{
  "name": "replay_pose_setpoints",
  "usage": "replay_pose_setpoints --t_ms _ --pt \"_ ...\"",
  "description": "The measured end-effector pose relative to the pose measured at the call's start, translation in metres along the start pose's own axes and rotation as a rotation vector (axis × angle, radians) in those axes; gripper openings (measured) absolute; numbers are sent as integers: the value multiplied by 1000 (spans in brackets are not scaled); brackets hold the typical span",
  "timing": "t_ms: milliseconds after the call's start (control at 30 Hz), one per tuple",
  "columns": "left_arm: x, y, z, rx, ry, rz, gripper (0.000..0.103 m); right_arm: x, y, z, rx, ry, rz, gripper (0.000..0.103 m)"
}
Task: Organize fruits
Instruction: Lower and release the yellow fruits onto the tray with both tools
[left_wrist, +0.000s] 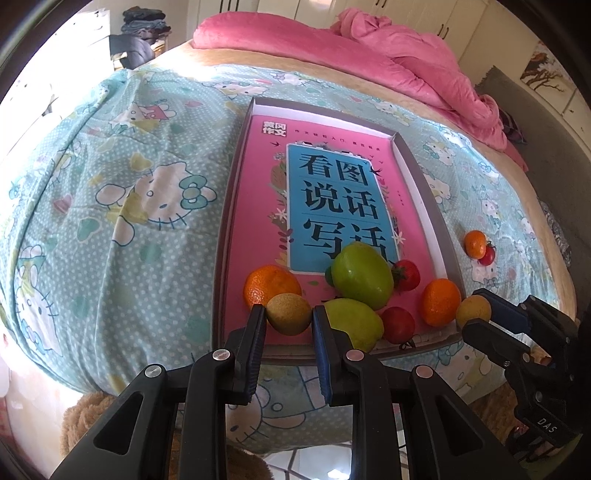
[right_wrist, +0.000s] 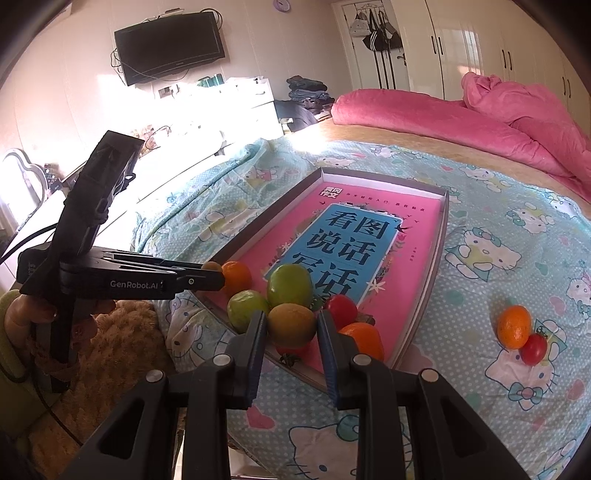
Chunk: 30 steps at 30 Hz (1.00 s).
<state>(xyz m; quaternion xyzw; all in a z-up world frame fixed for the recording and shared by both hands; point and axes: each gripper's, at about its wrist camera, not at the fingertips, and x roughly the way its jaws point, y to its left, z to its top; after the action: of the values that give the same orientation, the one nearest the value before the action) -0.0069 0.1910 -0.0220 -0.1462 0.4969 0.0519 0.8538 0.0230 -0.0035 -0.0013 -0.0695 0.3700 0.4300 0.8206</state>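
- The left gripper (left_wrist: 289, 318) was clamped on a small brownish-yellow fruit (left_wrist: 289, 314), held between its fingertips over the near left corner of the tray (left_wrist: 428, 206).
- The right gripper (right_wrist: 291, 325) gripped a second brownish-yellow fruit (right_wrist: 291, 324) in the same way, over the tray's near edge; from the left wrist view that fruit sat just past the near right corner.
- Judging by this, the step in hand was delivery: both fruits were being carried to the tray and neither was yet set down.
- The next move would call for lowering each fruit onto a bare patch of the pink book (left_wrist: 266, 206) that lined the tray, then parting the fingers gently. The fruits are round and the near end was crowded, so a dropped one could roll or knock its neighbours.
- Already in the tray, bunched at the near end, lay two green fruits (left_wrist: 362, 275), two oranges (left_wrist: 271, 288) and two small tomatoes (left_wrist: 406, 275); the far part of the book was bare.
- One more orange (right_wrist: 514, 326) and a cherry tomato (right_wrist: 534, 349), touching each other, lay on the patterned bedspread (left_wrist: 122, 192) to the right of the tray, well apart from it, and were not yet gathered.
- The held fruits looked firm, matt and slightly rough-skinned, a little smaller than the oranges.
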Motion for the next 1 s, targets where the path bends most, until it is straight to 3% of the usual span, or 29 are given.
replay_pose_setpoints --t_ms 1000 --pt "11 2 0 -7 -1 -31 26 46 23 0 -97 76 14 29"
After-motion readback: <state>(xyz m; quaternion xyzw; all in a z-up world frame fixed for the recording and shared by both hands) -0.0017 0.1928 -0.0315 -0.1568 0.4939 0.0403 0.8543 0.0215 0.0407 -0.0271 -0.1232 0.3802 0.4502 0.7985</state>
